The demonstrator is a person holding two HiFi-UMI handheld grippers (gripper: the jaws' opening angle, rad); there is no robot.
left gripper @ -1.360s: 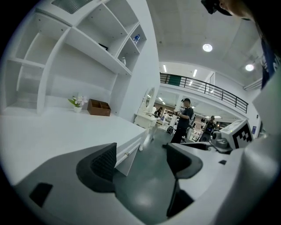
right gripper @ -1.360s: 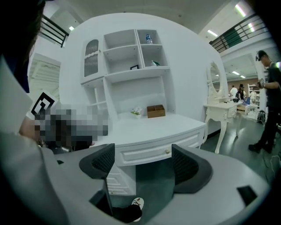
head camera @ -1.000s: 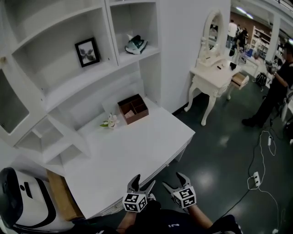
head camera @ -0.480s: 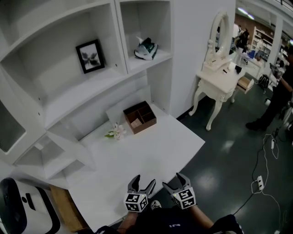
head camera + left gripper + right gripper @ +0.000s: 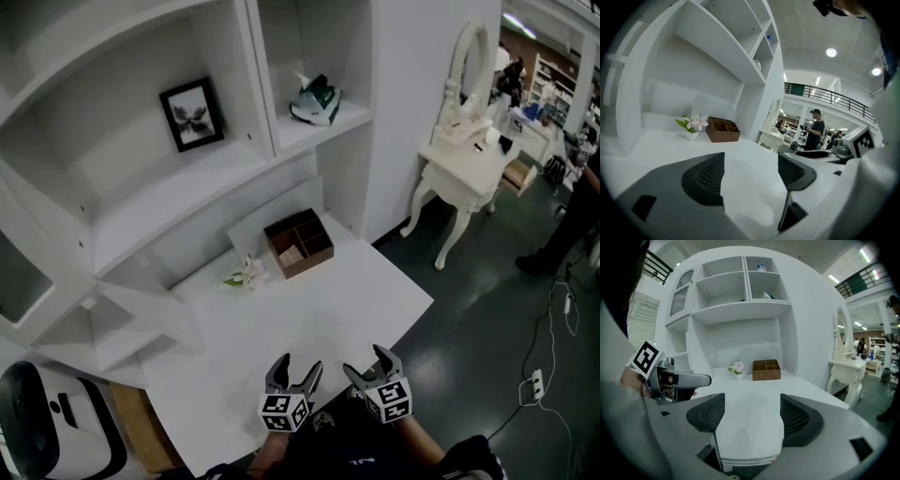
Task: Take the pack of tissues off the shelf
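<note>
A white corner fills the frame. A tall, smooth shelf unit (image 5: 141, 202) runs from the upper left to the top centre. Below it a flat, square-edged desk (image 5: 309, 319) juts out over a dark, glossy floor (image 5: 478, 319). At the right stands a cream vanity (image 5: 464, 164) with curved legs and an oval mirror. Near the back of the desk sit a brown wooden box (image 5: 298, 244) split into compartments and, just left of it, a small pale flower (image 5: 247, 273). A black-framed picture (image 5: 192, 114) stands in the wide bay at upper left.

The tissues (image 5: 316, 101), a soft, crumpled green and white pack, lie on the board of the narrow bay at top centre. They are right of the picture and above the box.

We hold both grippers low at the bottom centre, by the desk's near edge, each with a black and white marker cube. The left gripper (image 5: 298, 367) has its dark, mesh-textured pads (image 5: 705, 180) spread wide, and only bare desk shows between them. The right gripper (image 5: 367, 364), just beside it, is spread the same way and holds nothing. The tissues are well apart from both, far up the frame and roughly over the gap between the two grippers. In the right gripper view the pack shows small in the upper right bay, high above the gap between the jaws.
</note>
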